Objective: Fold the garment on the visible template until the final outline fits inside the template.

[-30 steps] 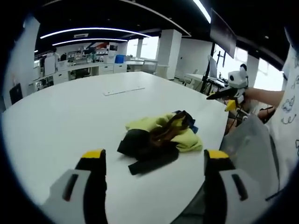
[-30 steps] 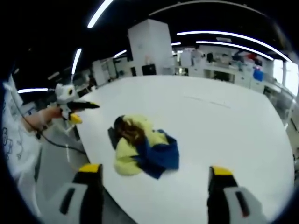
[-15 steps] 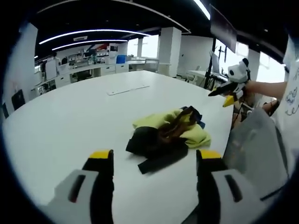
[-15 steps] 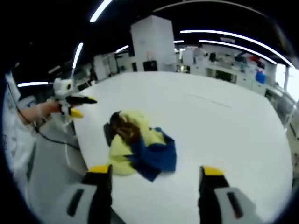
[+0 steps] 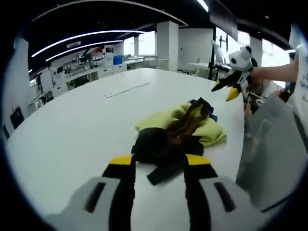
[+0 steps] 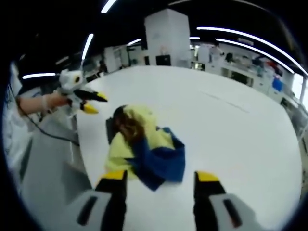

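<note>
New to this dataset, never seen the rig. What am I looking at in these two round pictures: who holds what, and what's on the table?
No robot arm here: a person holds a hand-held gripper in each hand, and a fisheye camera rides on each one, looking forward along its jaws.

In the left gripper view, the left hand-held gripper rises from the bottom, yellow-tipped jaws apart, holding nothing. The other gripper shows at upper right in a hand.

In the right gripper view, the right hand-held gripper is likewise open and empty.

Between them, on the white table, lies a crumpled garment: yellow, blue, black and brown. It is unfolded, and I cannot make out a template under it.
</note>
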A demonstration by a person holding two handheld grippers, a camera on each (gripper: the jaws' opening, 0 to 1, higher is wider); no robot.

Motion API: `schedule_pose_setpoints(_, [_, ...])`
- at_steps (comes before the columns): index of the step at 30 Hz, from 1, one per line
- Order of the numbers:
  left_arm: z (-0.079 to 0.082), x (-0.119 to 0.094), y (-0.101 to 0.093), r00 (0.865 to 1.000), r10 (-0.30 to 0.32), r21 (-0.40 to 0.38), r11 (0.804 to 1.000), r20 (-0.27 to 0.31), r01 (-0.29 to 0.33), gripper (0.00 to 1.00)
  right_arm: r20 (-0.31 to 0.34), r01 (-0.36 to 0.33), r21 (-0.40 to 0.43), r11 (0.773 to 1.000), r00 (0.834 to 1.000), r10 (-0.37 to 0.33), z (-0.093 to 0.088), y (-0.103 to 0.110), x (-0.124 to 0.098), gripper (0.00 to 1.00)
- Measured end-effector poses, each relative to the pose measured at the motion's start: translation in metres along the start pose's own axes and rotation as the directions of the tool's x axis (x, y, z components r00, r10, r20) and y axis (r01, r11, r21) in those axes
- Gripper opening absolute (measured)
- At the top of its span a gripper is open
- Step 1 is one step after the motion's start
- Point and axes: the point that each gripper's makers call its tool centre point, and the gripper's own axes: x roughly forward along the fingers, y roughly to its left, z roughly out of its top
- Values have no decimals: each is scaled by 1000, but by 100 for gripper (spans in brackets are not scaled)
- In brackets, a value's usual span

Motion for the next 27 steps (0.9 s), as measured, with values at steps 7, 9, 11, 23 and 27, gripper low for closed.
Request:
schedule_pose_setpoints(7, [-5,14,10,999,-17,97,995,-46,21,31,-12,-33,-24,999,999,32,2,5,12,42])
schedule_pose_setpoints(9, [-6,16,12,998,-15,115,993,-57,21,29,-14,-42,-31,999,999,41,2,8,15,39])
schedule_pose_setpoints(11, [-7,20,13,998,-13,141,990,-63,22,26,-18,-48,-34,998,999,47,0,7,19,36])
schedule_pose_setpoints(23, [-9,32,15,995,-7,210,977,-104,29,19,-44,-85,-49,995,996,83,-6,18,43,15])
schedule_pose_setpoints(27, [-8,33,18,992,0,253,967,-123,31,19,-54,-91,-46,995,995,89,-9,18,47,9])
